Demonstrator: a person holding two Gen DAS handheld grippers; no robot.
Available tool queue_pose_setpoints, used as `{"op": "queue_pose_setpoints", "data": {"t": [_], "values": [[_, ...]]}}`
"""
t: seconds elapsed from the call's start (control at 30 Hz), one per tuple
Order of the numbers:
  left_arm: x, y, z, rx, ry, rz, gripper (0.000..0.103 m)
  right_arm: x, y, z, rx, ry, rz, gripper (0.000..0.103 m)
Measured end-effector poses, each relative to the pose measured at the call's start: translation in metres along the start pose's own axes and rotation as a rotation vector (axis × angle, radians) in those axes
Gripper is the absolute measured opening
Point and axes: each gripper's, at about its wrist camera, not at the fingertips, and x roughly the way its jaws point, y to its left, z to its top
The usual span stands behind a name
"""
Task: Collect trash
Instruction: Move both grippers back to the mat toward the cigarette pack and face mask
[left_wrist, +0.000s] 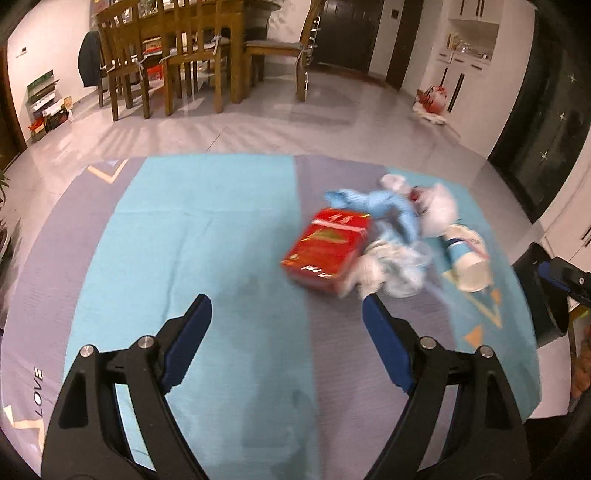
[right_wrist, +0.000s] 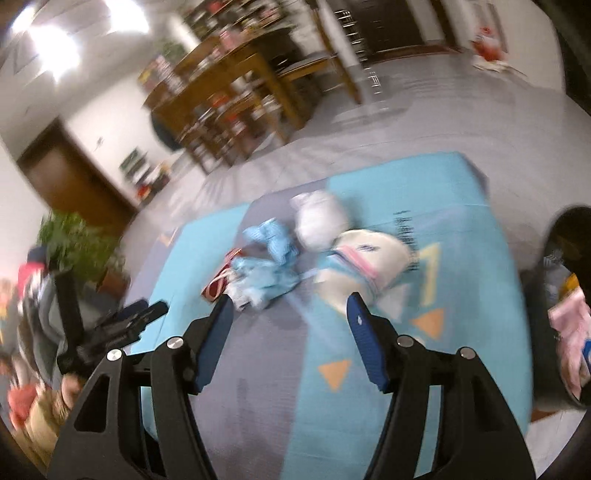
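Right now, step in hand: by my reading, the approach to a first pick from the trash pile; nothing is gripped yet.
Left hand-held gripper (left_wrist: 286, 301): released, jaws spread wide and empty, hovering over the turquoise-and-grey patterned floor mat (left_wrist: 207, 236), short of the pile.
Right hand-held gripper (right_wrist: 290, 304): likewise released and empty, its fingertips just short of the pile; this view is motion-blurred.
Trash location: heaped toward the mat's far right corner as the left wrist sees it.
Pile contents: a red flat cardboard box (left_wrist: 327, 251) on the left side, crumpled light-blue cloth or paper (left_wrist: 373, 205) behind it, crumpled white plastic wrap (left_wrist: 391, 264) beside the box, and a white-and-blue paper cup (left_wrist: 467, 258) on its side at the right.
Doing it well: take one item at a time; the box's short edges suit the left jaws, the cup's wall the right.
Risk: wrap may snag neighbours.
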Motion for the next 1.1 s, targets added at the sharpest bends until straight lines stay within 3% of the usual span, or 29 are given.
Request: {"op": "queue_pose_setpoints", "data": {"t": [0.13, 0.3, 0.6, 0.83, 1.0, 1.07, 1.1], "values": [[0.018, -0.004, 0.001, 0.028, 0.034, -0.045, 0.084, 0.031, 0.026, -0.006, -0.091, 0.057, -0.018, 0.063], [0.031, -0.023, 0.006, 0.118, 0.029, -0.053, 0.084, 0.062, 0.035, -0.009, -0.104, 0.098, -0.063, 0.063], [0.057, -0.002, 0.025, -0.009, 0.091, -0.184, 0.084, 0.103, 0.035, 0.003, -0.033, 0.144, -0.031, 0.063], [0.072, -0.002, 0.034, -0.027, 0.098, -0.262, 0.083, 0.124, 0.04, 0.009, -0.025, 0.144, -0.03, 0.063], [0.083, -0.002, 0.033, -0.046, 0.144, -0.31, 0.083, 0.138, 0.034, 0.011, 0.015, 0.173, -0.033, 0.063], [0.087, -0.002, 0.032, -0.063, 0.16, -0.33, 0.083, 0.142, 0.034, 0.012, 0.023, 0.183, -0.029, 0.059], [0.088, 0.0, 0.032, -0.082, 0.167, -0.349, 0.083, 0.142, 0.034, 0.012, 0.019, 0.182, -0.035, 0.045]]}}
